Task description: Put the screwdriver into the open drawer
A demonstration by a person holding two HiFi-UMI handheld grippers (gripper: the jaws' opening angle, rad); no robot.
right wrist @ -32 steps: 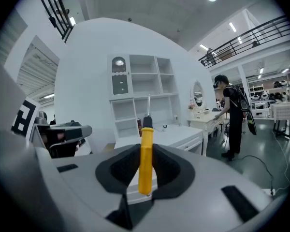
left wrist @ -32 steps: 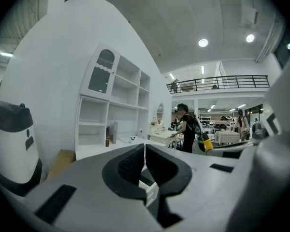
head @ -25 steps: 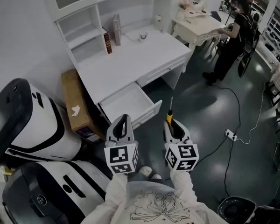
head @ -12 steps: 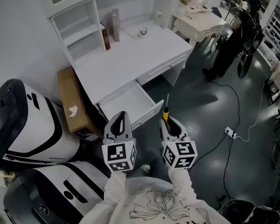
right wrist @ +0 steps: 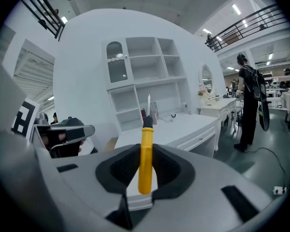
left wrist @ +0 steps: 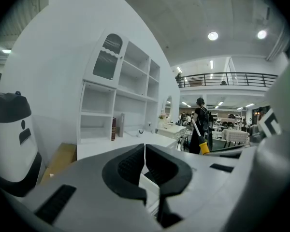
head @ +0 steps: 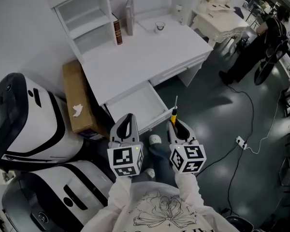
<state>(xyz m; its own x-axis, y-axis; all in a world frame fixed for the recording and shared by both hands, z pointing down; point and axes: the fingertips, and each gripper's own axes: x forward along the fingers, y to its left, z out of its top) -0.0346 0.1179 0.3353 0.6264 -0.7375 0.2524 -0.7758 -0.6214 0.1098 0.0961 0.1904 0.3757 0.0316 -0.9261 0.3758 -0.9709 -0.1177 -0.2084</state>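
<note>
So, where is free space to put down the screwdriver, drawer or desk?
The open drawer looks bare from wall to wall. The desk top is bare in front of the books and cup; only its back edge is crowded.

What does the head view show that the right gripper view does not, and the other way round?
Only the head view: the wearer's white shoe and printed shirt. Only the right gripper view: the arched cabinet door and balcony railing. Both: the right gripper shut on the yellow screwdriver, and the white desk.
</note>
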